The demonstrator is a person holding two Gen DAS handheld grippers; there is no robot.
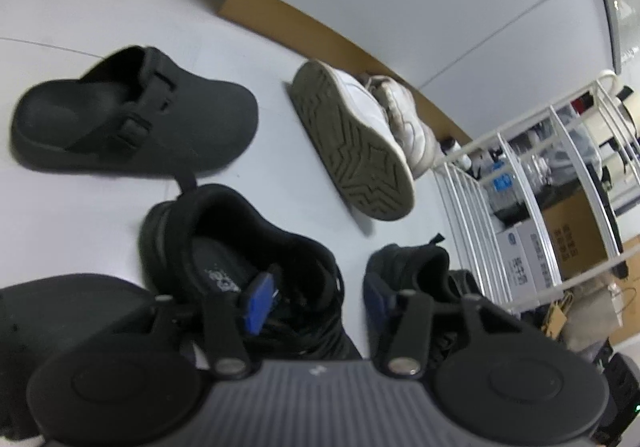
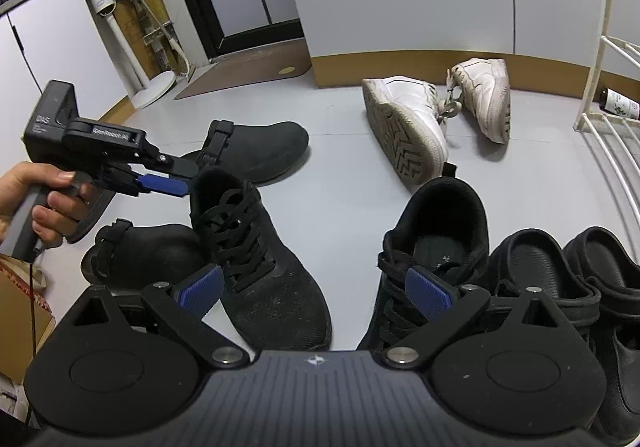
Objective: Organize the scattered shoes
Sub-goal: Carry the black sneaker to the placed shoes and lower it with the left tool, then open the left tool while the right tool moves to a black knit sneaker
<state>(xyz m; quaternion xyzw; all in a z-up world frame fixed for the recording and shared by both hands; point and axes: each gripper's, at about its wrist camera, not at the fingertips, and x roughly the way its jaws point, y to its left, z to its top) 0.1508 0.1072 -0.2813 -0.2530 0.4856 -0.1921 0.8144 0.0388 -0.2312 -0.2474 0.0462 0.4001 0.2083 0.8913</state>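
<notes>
The left gripper, jaws parted, straddles the heel of a black sneaker, while the right gripper hovers wide open, empty.

Grey floor; scattered shoes

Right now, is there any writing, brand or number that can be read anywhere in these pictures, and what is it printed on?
"GenRobot.AI": white letters on the black hand-held left tongs.
"DAS": on the black boxy camera housing of the same device; the smaller lines beneath are too small to read.
Grey print on the black lace-up sneaker's insole: blurred.
Cardboard boxes behind the white wire rack: print unreadable.
Dark bottle's label: too small.
</notes>
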